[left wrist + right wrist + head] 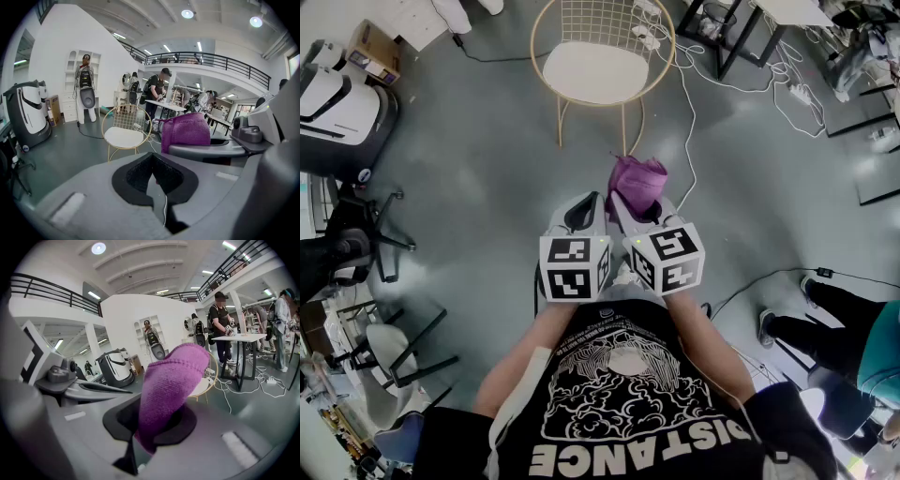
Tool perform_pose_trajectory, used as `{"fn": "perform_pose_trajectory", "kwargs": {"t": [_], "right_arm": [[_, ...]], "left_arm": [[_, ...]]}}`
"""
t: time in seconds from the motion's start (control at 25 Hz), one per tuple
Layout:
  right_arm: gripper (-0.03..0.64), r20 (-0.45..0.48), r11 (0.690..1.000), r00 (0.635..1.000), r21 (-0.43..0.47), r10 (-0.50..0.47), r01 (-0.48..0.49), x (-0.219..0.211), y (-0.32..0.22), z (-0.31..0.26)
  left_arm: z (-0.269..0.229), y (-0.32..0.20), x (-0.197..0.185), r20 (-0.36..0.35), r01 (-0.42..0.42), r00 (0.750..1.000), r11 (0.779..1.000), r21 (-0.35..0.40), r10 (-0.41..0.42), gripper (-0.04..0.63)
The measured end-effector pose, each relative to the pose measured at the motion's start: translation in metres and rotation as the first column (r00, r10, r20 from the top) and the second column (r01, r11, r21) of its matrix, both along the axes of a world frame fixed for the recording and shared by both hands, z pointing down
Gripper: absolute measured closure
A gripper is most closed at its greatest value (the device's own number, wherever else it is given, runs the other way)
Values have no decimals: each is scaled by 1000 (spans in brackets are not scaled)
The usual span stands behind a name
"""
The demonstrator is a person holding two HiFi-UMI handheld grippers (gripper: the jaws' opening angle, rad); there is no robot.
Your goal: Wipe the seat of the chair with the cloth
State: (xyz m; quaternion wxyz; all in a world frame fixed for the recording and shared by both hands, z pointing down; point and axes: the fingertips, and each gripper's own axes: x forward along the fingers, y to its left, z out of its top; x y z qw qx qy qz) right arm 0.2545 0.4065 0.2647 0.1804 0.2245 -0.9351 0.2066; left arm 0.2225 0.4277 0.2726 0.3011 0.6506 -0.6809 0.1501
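The chair [593, 70] has a gold wire frame and a white round seat; it stands on the grey floor ahead of me, a step beyond both grippers. The purple cloth [637, 183] sticks up out of my right gripper [639, 208], whose jaws are shut on its lower end [168, 385]. My left gripper [578, 216] is held close beside the right one, jaws together with nothing between them [152, 176]. From the left gripper view the chair seat [124, 137] lies ahead on the left and the cloth [186, 131] on the right.
White cables [694, 103] trail over the floor to the right of the chair toward a black table frame [731, 37]. A white machine [337, 103] and a cardboard box [375, 52] stand at the left. A person's legs [825, 328] are at the right.
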Motion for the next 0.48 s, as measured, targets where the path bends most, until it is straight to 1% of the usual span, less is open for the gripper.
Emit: {"fn": "perform_pose_trajectory", "kwargs": {"t": [0.24,0.48], "right_arm": [[560,28,1000,999,-25,-17,18,7,-5,3],[560,36,998,998,-29,-46,47,15,-10,7]], "left_arm": [[2,-6,8,9,14,1000,1000,-1,-14,598],[5,-12,15,24,37,999,999,-8,-37,598]]}}
